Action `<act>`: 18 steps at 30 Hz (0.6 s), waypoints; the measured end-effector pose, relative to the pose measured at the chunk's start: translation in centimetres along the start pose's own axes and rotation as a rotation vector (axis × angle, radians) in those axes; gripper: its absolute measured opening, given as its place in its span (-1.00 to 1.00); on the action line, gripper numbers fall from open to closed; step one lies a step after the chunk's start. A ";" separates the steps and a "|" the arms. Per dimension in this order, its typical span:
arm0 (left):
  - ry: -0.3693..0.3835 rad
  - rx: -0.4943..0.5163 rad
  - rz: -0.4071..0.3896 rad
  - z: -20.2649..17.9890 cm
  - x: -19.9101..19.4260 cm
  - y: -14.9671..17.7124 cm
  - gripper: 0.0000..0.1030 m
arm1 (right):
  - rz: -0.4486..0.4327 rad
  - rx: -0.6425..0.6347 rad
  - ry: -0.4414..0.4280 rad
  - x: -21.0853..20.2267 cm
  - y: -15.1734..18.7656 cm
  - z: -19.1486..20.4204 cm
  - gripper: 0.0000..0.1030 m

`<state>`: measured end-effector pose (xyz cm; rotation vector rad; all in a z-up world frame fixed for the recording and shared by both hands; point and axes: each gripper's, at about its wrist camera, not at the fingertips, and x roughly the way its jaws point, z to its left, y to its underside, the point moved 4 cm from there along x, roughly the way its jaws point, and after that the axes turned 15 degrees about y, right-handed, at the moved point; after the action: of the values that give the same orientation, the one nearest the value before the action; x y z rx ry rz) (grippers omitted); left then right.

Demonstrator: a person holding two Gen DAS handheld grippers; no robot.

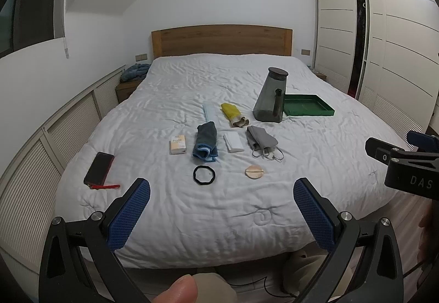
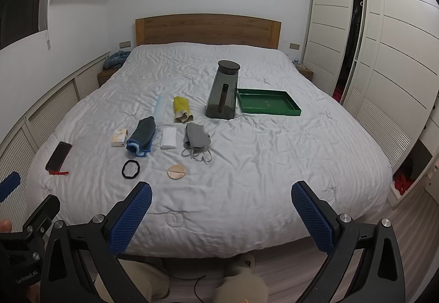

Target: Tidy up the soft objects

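Left gripper (image 1: 221, 194) spread wide, nothing held, hovering off the foot of the bed (image 1: 315, 143). Right gripper (image 2: 221, 196) same deal: wide open, empty, beside the left one. Soft stuff all clustered mid-quilt: rolled blue-grey towel (image 1: 205, 143), folded white cloth (image 1: 233, 142), grey face mask (image 1: 260, 139) with loops trailing toward the foot, yellow glove (image 1: 232, 114), black hair tie (image 1: 204, 174), round tan powder puff (image 1: 255, 171). Small tissue pack (image 1: 177, 145) just left of the towel. Dark grey pitcher (image 1: 270, 95) upright, touching green tray (image 1: 308, 105). Phone (image 1: 98, 168) near the left edge.
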<state>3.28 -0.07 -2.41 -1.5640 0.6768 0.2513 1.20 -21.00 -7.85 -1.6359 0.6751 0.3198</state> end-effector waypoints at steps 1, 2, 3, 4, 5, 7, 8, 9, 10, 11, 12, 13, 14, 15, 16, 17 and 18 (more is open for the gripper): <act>0.000 0.000 0.001 0.0 0.0 0.0 0.98 | 0.000 0.000 0.000 0.0 0.0 0.0 0.99; 0.003 0.000 0.003 0.1 0.0 -0.1 0.98 | 0.000 0.000 0.001 0.0 0.0 0.0 0.99; 0.005 -0.001 0.003 0.1 0.0 0.0 0.98 | -0.001 0.000 0.000 0.1 0.0 0.0 0.99; 0.003 0.000 0.001 0.0 0.0 0.0 0.98 | -0.001 -0.001 0.001 0.1 0.0 0.0 0.99; 0.001 0.002 0.001 0.0 0.0 0.0 0.98 | -0.001 -0.001 0.001 0.1 0.0 0.0 0.99; 0.003 0.001 0.005 0.0 0.1 0.0 0.98 | 0.000 -0.001 0.000 0.1 0.0 0.0 0.99; 0.003 0.000 0.003 0.0 0.0 0.0 0.98 | 0.000 -0.002 -0.001 0.2 0.0 0.0 0.99; 0.003 0.001 0.004 -0.1 0.1 0.0 0.98 | 0.000 -0.002 0.000 -0.2 -0.2 0.0 0.99; 0.002 0.001 0.004 0.0 0.2 0.0 0.98 | 0.000 -0.003 0.000 -0.2 -0.2 0.0 0.99; 0.002 0.001 0.005 0.0 0.1 0.0 0.98 | 0.000 -0.003 -0.001 -0.2 -0.3 0.0 0.99; 0.003 0.000 0.006 0.0 0.2 0.0 0.98 | 0.000 -0.004 -0.001 -0.3 -0.4 0.0 0.99; 0.004 -0.001 0.005 0.0 0.1 0.1 0.98 | 0.000 -0.004 0.000 -0.3 -0.3 0.0 0.99; 0.003 0.000 0.003 -0.1 0.1 0.1 0.98 | 0.000 -0.004 -0.001 -0.2 -0.4 0.0 0.99; 0.002 0.003 0.003 -0.1 0.2 0.1 0.98 | 0.000 -0.004 -0.001 0.0 -0.8 -0.2 0.99; 0.003 0.003 0.003 -0.1 0.2 0.1 0.98 | 0.000 -0.004 0.000 0.0 -0.8 -0.2 0.99; 0.004 0.002 0.005 -0.1 0.2 0.1 0.98 | -0.001 -0.005 0.000 0.0 -0.8 -0.1 0.99; 0.003 0.001 0.005 -0.1 0.2 0.1 0.98 | -0.001 -0.005 0.001 0.0 -0.8 -0.1 0.99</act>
<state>3.37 -0.18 -2.56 -1.5619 0.6831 0.2520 1.60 -21.07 -7.20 -1.6415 0.6748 0.3205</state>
